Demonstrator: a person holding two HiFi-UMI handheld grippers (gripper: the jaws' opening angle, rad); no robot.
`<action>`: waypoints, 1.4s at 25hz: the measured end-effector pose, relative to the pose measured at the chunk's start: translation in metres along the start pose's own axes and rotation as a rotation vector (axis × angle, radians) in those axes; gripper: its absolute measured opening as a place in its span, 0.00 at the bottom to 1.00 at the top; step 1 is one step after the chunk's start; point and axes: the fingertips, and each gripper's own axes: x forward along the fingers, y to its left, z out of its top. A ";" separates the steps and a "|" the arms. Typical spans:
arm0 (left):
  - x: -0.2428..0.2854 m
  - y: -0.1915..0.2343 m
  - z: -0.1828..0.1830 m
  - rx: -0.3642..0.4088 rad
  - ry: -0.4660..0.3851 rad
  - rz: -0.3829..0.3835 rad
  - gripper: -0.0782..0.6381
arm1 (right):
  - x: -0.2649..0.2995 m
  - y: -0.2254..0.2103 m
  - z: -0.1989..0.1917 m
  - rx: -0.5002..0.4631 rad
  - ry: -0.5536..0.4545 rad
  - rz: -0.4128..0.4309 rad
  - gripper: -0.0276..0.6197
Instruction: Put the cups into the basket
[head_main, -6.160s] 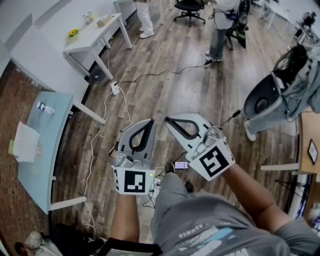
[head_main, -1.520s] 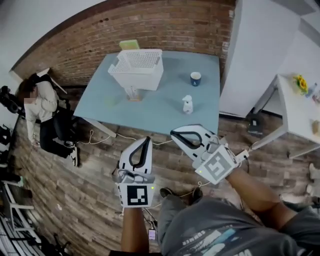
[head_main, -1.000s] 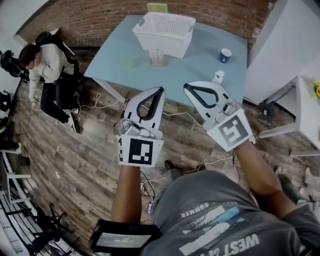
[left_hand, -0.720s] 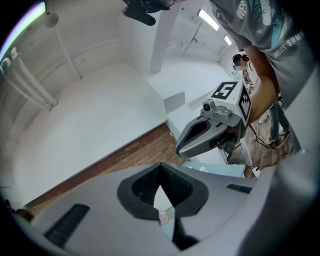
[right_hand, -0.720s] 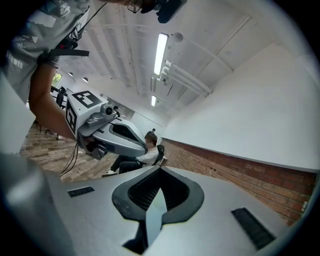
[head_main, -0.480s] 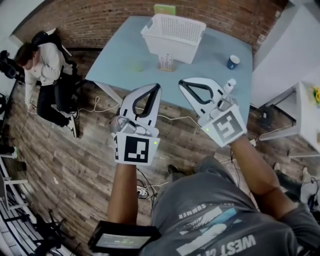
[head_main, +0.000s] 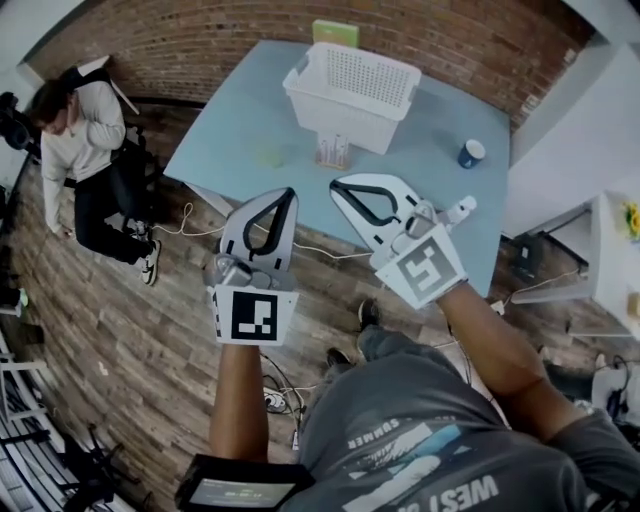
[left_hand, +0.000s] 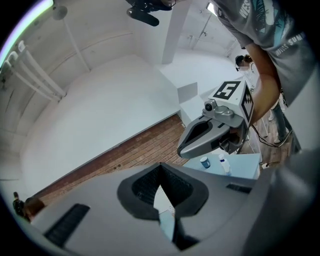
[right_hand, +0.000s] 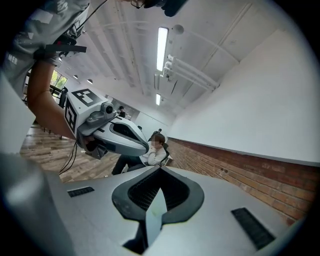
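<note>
Pale-blue table, head view: we see both bare forearms stretched forward, with the left gripper and right gripper held side by side in the air over the wood floor, just short of the table's near edge. On the table stand a white basket, a clear cup just in front of it and a blue cup well to its right. A white bottle shows just past the right gripper. Both cups stand outside the basket, well apart from either tool.

Left gripper view: we find the jaws clenched tip to tip with nothing between them. Beyond them, side on, appear the right gripper, the blue cup and the bottle.

Right gripper view: the jaws are likewise pressed together and empty. We look along the brick wall past the left gripper to a seated person, and up to a ceiling light that the head view does not show.
</note>
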 end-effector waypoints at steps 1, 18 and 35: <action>0.007 0.006 -0.005 -0.007 0.010 0.012 0.10 | 0.007 -0.006 -0.001 -0.001 -0.008 0.009 0.06; 0.087 0.071 -0.070 -0.006 0.140 0.123 0.10 | 0.103 -0.066 -0.043 0.025 -0.068 0.158 0.06; 0.141 0.149 -0.203 -0.083 0.147 0.055 0.11 | 0.256 -0.066 -0.116 0.091 0.086 0.184 0.06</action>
